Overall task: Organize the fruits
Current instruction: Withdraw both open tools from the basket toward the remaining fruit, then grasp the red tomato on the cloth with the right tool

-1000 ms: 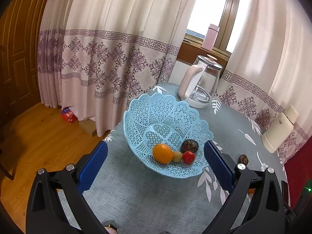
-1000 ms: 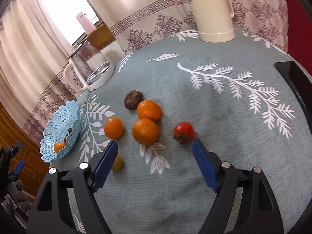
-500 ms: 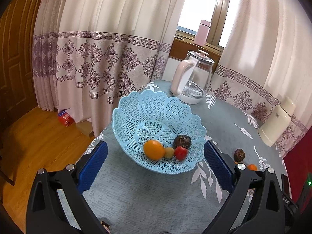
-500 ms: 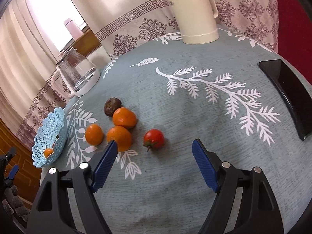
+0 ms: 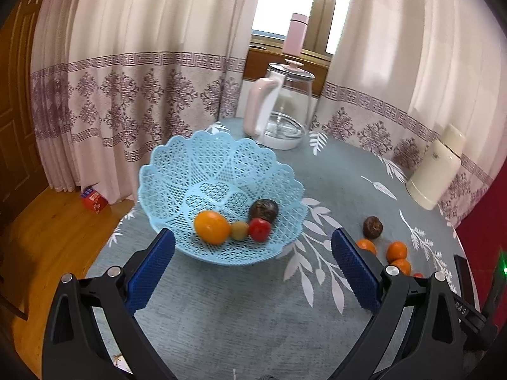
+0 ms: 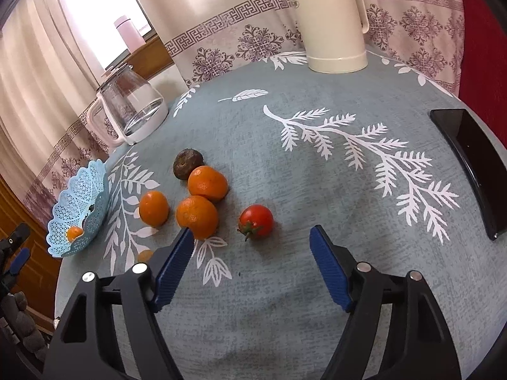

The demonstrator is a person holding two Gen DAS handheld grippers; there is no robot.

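A light blue lattice basket [image 5: 177, 171] stands on the table's left side and holds an orange [image 5: 211, 226], a small yellow-green fruit [image 5: 239, 230], a red tomato [image 5: 259, 229] and a dark brown fruit [image 5: 263, 209]. My left gripper [image 5: 252, 259] hovers open just in front of it, empty. In the right wrist view a red tomato [image 6: 256, 221] lies just beyond my open, empty right gripper [image 6: 252, 248]. Left of it lie three oranges [image 6: 197, 212] [image 6: 207, 183] [image 6: 154, 207] and a dark brown fruit [image 6: 187, 163]. The basket [image 6: 79, 209] sits far left.
A glass kettle with a pink handle [image 5: 279, 107] and a cream thermos jug [image 6: 332, 22] stand at the table's far side. A black phone [image 6: 472, 164] lies near the right edge. A tiny orange fruit [image 6: 145, 256] peeks out by my right gripper's left finger.
The left gripper has drawn back from the basket, bringing the loose fruit on the right into view. The right gripper has swung right, so the tomato now sits between its fingers' line.
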